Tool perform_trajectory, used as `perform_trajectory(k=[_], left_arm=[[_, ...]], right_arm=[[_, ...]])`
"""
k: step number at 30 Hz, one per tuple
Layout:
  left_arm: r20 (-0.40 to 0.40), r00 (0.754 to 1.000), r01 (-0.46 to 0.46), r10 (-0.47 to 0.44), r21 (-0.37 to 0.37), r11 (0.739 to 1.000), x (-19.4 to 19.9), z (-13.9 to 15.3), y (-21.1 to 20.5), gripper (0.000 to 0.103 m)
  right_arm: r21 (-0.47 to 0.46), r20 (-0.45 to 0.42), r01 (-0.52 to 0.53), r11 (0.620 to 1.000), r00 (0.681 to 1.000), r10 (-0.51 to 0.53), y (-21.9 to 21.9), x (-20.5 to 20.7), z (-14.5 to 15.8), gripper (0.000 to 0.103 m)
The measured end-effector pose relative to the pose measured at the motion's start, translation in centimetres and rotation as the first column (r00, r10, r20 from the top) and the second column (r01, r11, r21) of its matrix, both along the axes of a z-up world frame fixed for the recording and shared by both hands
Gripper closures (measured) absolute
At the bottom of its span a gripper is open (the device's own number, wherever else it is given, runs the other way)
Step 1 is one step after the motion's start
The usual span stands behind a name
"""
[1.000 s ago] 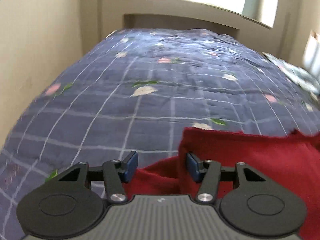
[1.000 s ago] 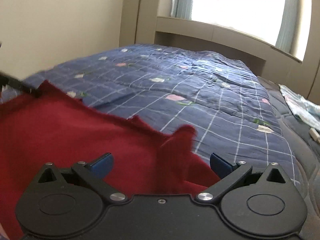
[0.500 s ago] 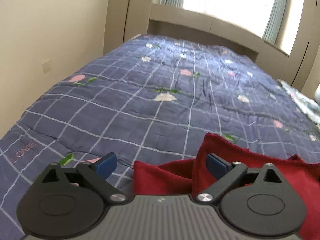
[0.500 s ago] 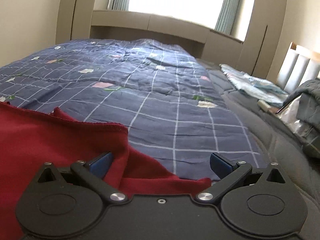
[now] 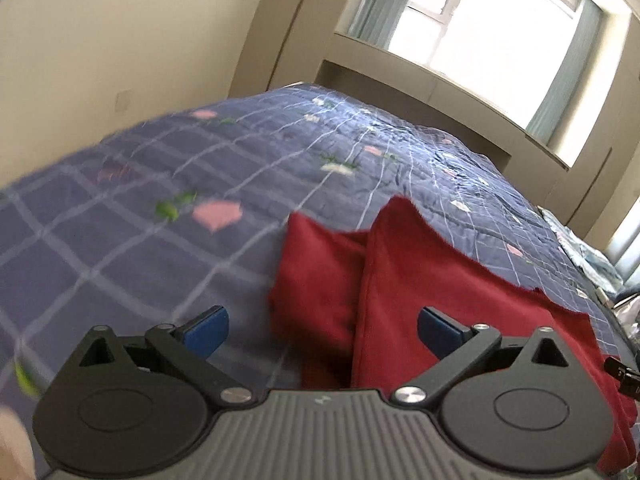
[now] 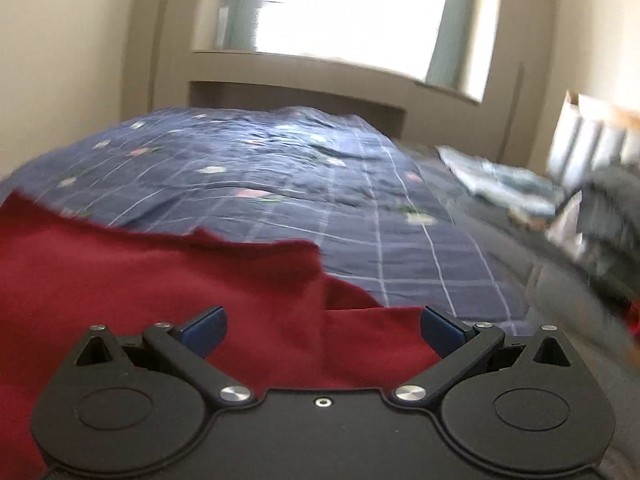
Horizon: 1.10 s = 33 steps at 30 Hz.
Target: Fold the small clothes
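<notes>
On blue checked quilt (image 5: 120, 264), red garment (image 5: 432, 280), bright window (image 5: 500, 28) behind

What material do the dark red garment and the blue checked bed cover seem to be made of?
The dark red garment looks like soft matte knit, perhaps fleece or cotton: it folds limply and its edge is fuzzy. The blue checked bed cover looks like quilted woven cotton with a matte finish: stitched lines and puffy wrinkles show, and it carries a printed flower pattern. Neither fibre is certain.
</notes>
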<state>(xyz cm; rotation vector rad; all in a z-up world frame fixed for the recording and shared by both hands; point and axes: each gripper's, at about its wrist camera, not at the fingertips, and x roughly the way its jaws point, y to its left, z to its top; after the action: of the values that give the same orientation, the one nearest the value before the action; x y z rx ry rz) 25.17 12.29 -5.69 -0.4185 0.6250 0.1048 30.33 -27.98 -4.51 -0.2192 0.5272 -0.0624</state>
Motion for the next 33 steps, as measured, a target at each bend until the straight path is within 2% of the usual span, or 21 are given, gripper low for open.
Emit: perform_trajectory(k=[3,9,13,15,18,20,24,28,33], left_arm=[[-0.026,0.999,-0.031,0.031,-0.018,0.999,-1.2,-1.2,-0.4,0.0],[0.036,0.999,-0.017,0.014,0.07,0.997,-3.5,-2.4,-2.0,0.0],[0.053,0.998,0.021,-0.029,0.147,0.989,-4.1,-2.8,-3.3,0.0],[0.061,0.997,0.034,-0.044,0.157,0.987,-4.4,-2.8,-3.7,0.0],[0.07,0.997,0.031,-0.042,0.153,0.988,-4.4,-2.9,-3.7,0.0],[0.079,0.996,0.025,-0.037,0.141,0.99,-4.6,-3.0,-3.6,0.0],[0.096,0.995,0.013,-0.026,0.138,0.99,-4.3,-3.2,-3.4,0.0],[0.104,0.994,0.005,-0.024,0.172,0.985,-4.2,-3.4,-3.9,0.0],[0.113,0.993,-0.005,-0.019,0.206,0.979,-4.1,-3.6,-4.4,0.0]], right_arm=[[-0.013,0.013,-0.082,0.997,0.996,0.083,2.5,-1.6,0.3,0.001],[-0.004,0.011,-0.229,0.973,0.973,0.229,7.9,-1.7,0.5,0.001],[0.001,-0.047,-0.249,0.969,0.967,0.249,10.8,0.5,-0.3,0.001],[-0.013,-0.054,-0.242,0.97,0.969,0.241,11.7,1.1,-0.9,0.001],[-0.011,-0.063,-0.23,0.973,0.972,0.228,12.1,1.4,-2.2,0.001],[0.024,-0.039,-0.221,0.975,0.974,0.222,11.6,0.9,-3.1,0.001],[0.142,-0.055,-0.221,0.965,0.971,0.231,10.0,1.3,-3.4,0.001],[0.239,-0.067,-0.218,0.946,0.968,0.241,8.8,1.8,-3.6,0.0],[0.217,-0.059,-0.219,0.951,0.97,0.237,9.2,1.4,-3.6,0.0]])
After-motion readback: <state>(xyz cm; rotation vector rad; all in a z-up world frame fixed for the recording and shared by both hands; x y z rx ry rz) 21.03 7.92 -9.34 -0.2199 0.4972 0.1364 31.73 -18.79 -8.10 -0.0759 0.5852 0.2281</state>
